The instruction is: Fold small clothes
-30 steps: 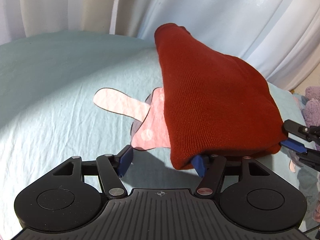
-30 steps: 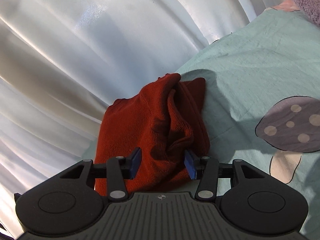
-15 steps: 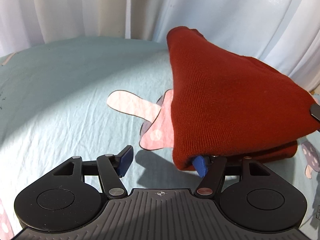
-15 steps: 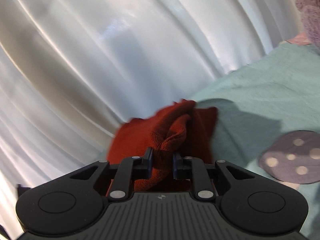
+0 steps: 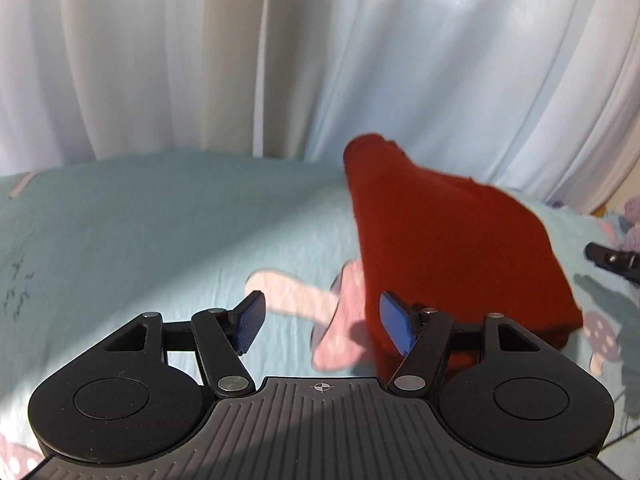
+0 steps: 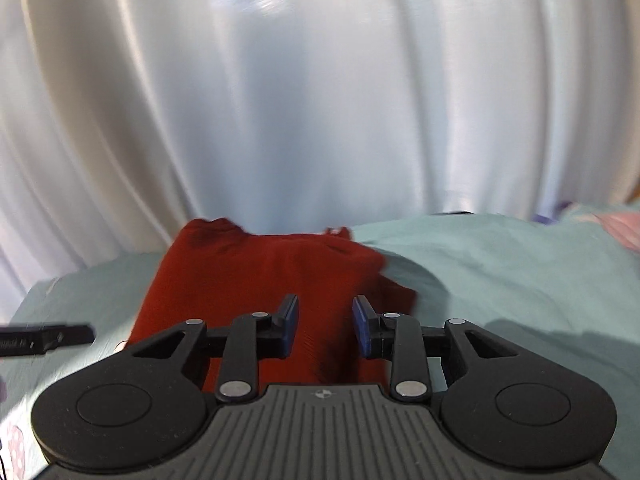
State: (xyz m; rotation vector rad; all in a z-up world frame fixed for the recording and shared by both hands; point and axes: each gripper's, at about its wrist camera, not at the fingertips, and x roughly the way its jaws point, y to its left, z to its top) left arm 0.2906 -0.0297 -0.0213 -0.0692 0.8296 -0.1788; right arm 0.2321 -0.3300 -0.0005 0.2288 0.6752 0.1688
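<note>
A folded red knit garment [image 5: 448,236] lies on the pale teal sheet [image 5: 160,224], right of centre in the left wrist view. My left gripper [image 5: 322,316] hovers open just off the garment's near left edge, with only the sheet and a pink mushroom print [image 5: 296,292] between its fingers. In the right wrist view the same garment [image 6: 256,272] lies flat beyond my right gripper [image 6: 326,322]. Its jaws are opening, and the blue pads stand apart above the cloth without pressing it. Each gripper shows as a dark tip at the edge of the other's view.
White curtains [image 5: 280,60] hang right behind the bed's far edge. A purple plush item [image 5: 632,220] sits at the far right. Bare sheet [image 6: 500,264] stretches right of the garment in the right wrist view, and more of it lies to the left in the left wrist view.
My left gripper rose and drew back, so its right pad is clear of the garment's edge. My right gripper pinched a raised fold, let it go and rolled level; the garment lies flatter.
</note>
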